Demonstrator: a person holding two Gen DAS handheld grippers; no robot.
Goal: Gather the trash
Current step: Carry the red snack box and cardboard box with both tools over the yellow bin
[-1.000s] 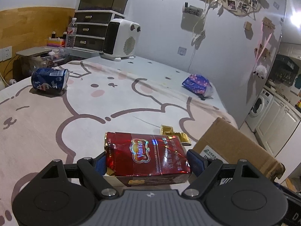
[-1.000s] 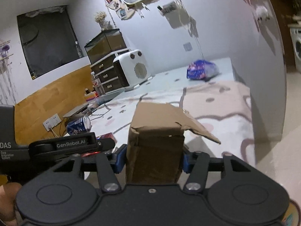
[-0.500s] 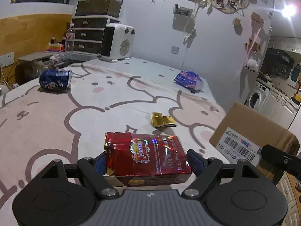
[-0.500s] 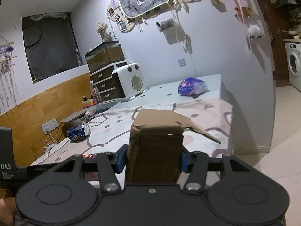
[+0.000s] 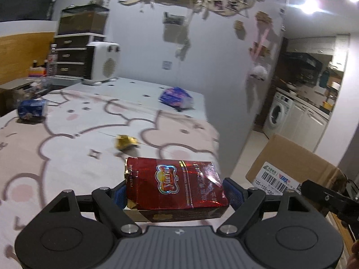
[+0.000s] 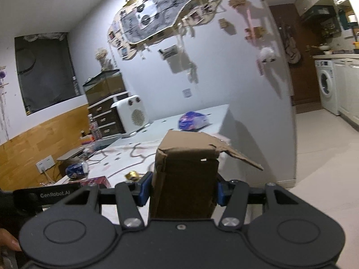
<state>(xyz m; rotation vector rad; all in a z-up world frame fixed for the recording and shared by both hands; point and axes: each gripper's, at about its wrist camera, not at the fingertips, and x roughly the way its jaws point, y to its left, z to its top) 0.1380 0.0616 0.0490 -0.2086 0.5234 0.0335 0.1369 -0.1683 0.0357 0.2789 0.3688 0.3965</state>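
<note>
Left wrist view: left tongs [image 5: 175, 196] clenched on a red cigarette pack [image 5: 174, 185], held just above the near edge of the bench [image 5: 56, 157]. Gold foil scrap [image 5: 126, 142] lies on the bench at 11 o'clock of the pack. Blue can [image 5: 31, 111] lies on its side far off at 10 o'clock; purple packet [image 5: 176, 97] at 12. Cardboard box [image 5: 291, 163] at 3 o'clock, off the bench edge.

Right wrist view: right tongs [image 6: 182, 190] grasping the cardboard box [image 6: 186, 179] by its wall, a flap hanging open at 2 o'clock. Cigarette pack [image 6: 94, 182] shows at 9 o'clock, foil scrap [image 6: 132, 175] beside it.
</note>
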